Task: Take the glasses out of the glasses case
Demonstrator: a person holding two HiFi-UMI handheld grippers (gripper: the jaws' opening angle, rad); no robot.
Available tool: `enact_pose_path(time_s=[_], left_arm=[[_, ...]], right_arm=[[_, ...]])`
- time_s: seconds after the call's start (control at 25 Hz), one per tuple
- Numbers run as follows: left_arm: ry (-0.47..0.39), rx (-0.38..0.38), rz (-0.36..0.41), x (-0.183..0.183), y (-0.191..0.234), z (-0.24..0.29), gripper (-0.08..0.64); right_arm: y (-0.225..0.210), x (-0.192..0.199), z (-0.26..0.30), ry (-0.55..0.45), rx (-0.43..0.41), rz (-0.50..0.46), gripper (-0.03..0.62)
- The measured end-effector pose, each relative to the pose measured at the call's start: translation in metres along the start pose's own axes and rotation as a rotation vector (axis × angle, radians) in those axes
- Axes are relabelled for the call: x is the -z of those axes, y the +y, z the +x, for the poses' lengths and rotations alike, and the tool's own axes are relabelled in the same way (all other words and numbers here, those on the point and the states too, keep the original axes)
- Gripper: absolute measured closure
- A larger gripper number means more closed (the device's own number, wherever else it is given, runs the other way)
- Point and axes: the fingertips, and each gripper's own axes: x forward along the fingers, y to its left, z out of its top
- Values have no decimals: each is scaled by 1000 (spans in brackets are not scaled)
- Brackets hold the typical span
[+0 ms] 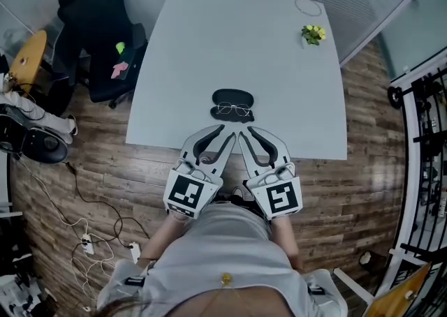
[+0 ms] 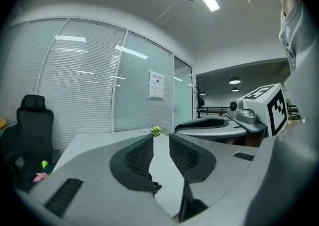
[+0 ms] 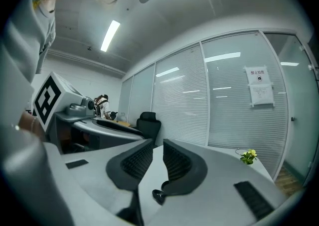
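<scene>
— Two grippers: how do they stand?

— The left gripper (image 1: 218,133) and the right gripper (image 1: 254,134) sit side by side over the near edge of the white table (image 1: 209,36), tips angled in towards each other. Each one's own view shows its jaws a little apart with only bare tabletop in the gap.

— And the glasses case (image 1: 232,97)?

— Black, lying open on the table just beyond the tips, midway between them. Neither gripper touches it.

— Where are the glasses (image 1: 233,109)?

— Thin wire frames, lying across the near half of the case. From the head view they look to rest inside it, though they're too small to be sure.

— Anything else around?

— A little yellow-green plant (image 1: 313,33) near the far right corner, and a black office chair (image 1: 98,26) off the table's left side.
</scene>
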Motion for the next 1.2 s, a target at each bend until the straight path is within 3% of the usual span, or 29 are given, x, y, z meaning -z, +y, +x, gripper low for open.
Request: enact_pose_path(time_s=[0.72, 1.2], left_arm=[[25, 179, -14, 6, 82, 34, 445], [35, 258, 7, 14, 96, 38, 445]], right_arm=[[-19, 15, 81, 92, 168, -10, 532], [-17, 31, 94, 154, 238, -22, 532]])
